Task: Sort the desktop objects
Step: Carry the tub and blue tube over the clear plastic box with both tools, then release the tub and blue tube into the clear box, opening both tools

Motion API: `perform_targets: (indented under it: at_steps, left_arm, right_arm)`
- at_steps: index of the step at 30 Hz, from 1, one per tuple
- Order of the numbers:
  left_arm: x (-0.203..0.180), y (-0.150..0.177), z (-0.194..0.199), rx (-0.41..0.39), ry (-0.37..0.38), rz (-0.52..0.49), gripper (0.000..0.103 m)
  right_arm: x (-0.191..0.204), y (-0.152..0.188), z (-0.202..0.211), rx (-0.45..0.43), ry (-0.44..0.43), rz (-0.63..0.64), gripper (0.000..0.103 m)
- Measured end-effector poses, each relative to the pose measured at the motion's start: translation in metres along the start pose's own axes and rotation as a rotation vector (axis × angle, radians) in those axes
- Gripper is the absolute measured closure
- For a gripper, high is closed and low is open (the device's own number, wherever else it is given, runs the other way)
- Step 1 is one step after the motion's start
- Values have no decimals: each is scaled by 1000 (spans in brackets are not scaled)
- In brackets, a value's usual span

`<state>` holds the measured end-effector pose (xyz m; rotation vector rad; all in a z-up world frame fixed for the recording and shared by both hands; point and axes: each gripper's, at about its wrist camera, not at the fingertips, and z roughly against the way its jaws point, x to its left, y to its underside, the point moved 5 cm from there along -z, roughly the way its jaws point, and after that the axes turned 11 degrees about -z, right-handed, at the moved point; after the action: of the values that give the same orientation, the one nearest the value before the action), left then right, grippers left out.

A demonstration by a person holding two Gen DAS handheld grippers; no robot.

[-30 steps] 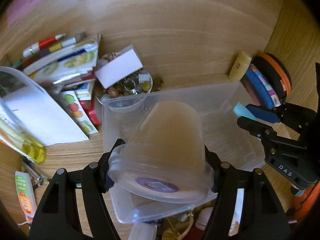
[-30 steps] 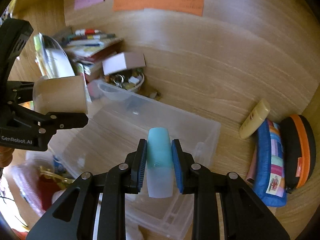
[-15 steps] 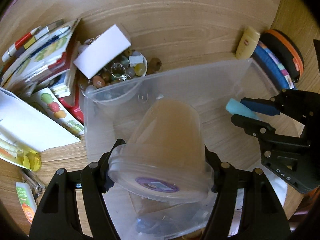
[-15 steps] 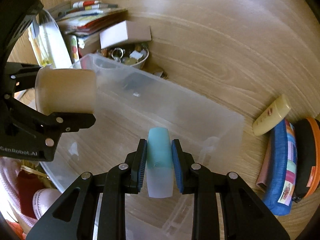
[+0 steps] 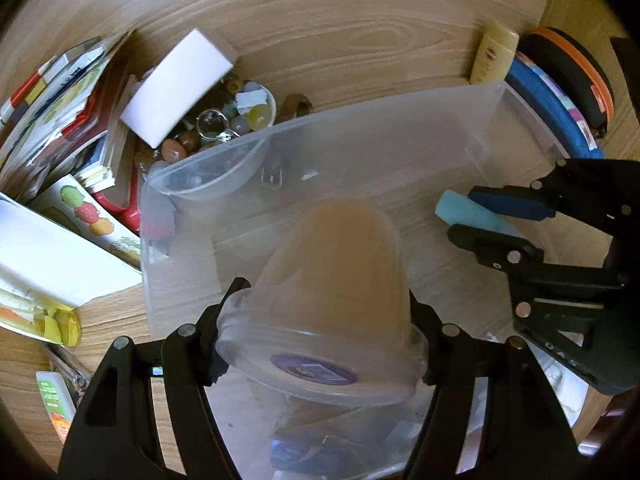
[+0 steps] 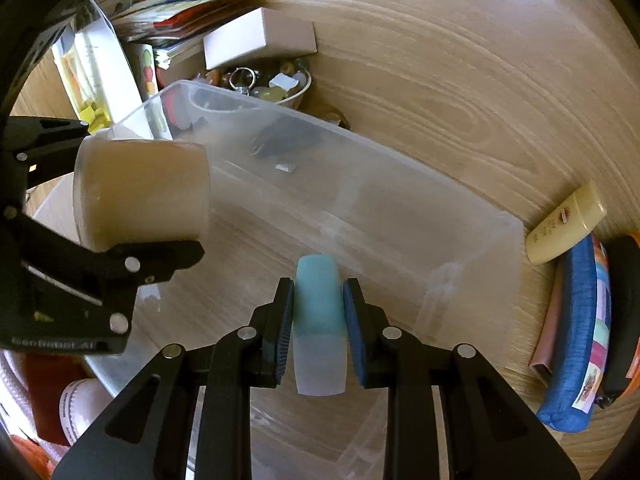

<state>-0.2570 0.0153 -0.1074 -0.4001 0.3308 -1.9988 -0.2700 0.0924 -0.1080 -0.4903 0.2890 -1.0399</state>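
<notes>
My left gripper [image 5: 320, 320] is shut on a clear plastic tub with tan contents [image 5: 332, 280] and holds it over a clear plastic storage box [image 5: 360, 148]. The tub also shows at the left of the right wrist view [image 6: 140, 192]. My right gripper [image 6: 318, 312] is shut on a small teal-capped bottle [image 6: 319, 320], held over the same box [image 6: 400, 216]. That bottle [image 5: 464, 210] shows at the right of the left wrist view, inside the box's outline.
A bowl of beads and rings [image 5: 224, 128] with a white carton [image 5: 180, 84] on it sits behind the box. Books and packets [image 5: 60, 112] lie at the left. A cream bottle [image 6: 564, 228], blue pouch [image 6: 576, 340] and black-orange case [image 5: 568, 76] lie at the right.
Both grippers have moved forward and down over the clear box, each keeping hold of its object. The wall notes have left the view.
</notes>
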Motion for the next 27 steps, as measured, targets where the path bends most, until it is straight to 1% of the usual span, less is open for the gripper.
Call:
perform_targets:
  at_steps: [3,7,10,11,14,16,18,20,25,27]
  left_arm:
    - [-1,1,0,9,-2,-10,34]
    - [1,2,3,12,-6,-2,33]
    - [3,3,9,-4,-12,-3,33]
    - [3,4,11,-11,-16,-6,33]
    - [4,6,19,-26,-28,-9,33]
    - [5,7,26,-37,-31,-8,33]
    - [6,8,35,-53,-38,-6,32]
    - [9,9,46,-74,-51,-4,29]
    - [22,17,71,-118,-93,8,26]
    - [19,24,82,-138,-105,17,24]
  right_arm:
    - [1,0,0,7,-3,-7,80]
    - [3,1,3,-9,22,7,80]
    - [3,2,4,-8,19,-1,76]
    - [2,2,5,-11,21,-5,70]
    - [3,2,11,-38,20,-8,61]
    - [3,3,17,-59,46,-7,55]
    - [3,3,24,-84,62,0,45]
    - [1,4,34,-109,74,-11,39]
    - [0,9,59,-162,96,-39,32]
    - [-9,6,62,-180,105,-43,28]
